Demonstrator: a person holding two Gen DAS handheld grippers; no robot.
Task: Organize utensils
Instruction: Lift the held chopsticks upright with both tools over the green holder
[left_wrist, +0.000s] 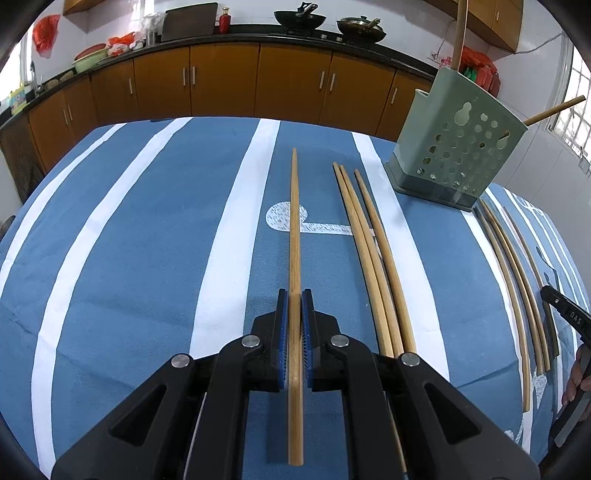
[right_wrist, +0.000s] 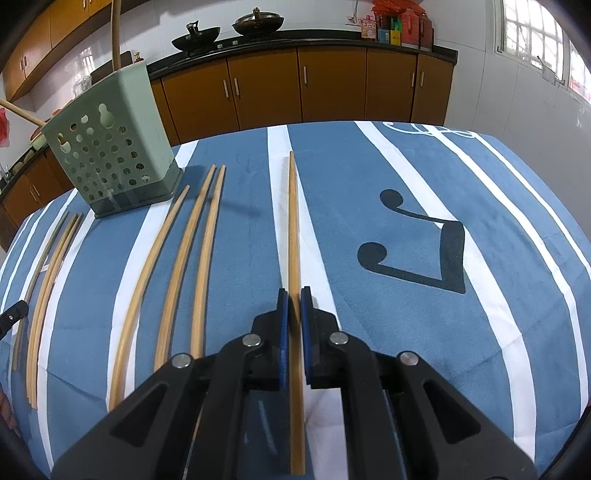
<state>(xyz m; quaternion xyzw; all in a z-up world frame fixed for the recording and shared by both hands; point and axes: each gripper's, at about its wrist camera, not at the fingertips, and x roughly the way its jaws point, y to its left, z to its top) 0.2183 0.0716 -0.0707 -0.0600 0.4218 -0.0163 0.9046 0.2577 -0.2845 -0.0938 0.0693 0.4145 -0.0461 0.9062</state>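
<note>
Clamping one chopstick (left_wrist: 294, 236) each, lengthwise, the left tongs (left_wrist: 294, 299) and right tongs (right_wrist: 294, 295) are readying them for the holder (left_wrist: 458, 147) standing toward the desk's (left_wrist: 129, 240) far edge.

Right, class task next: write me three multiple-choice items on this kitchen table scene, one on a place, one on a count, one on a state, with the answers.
1. In the left wrist view, where is the green holder?
A. On the counter
B. On the striped cloth, right of the held chopstick
C. On the floor

2. How many sticks poke out of the holder's top?
A. Five
B. None
C. Two

3. What state is the left gripper in?
A. Shut on a chopstick
B. Wide open above the cloth
C. Shut on a spoon

Answers: 1 B, its base rests on the cloth; 2 C, one upright and one tilted; 3 A, both pads press the chopstick.
</note>
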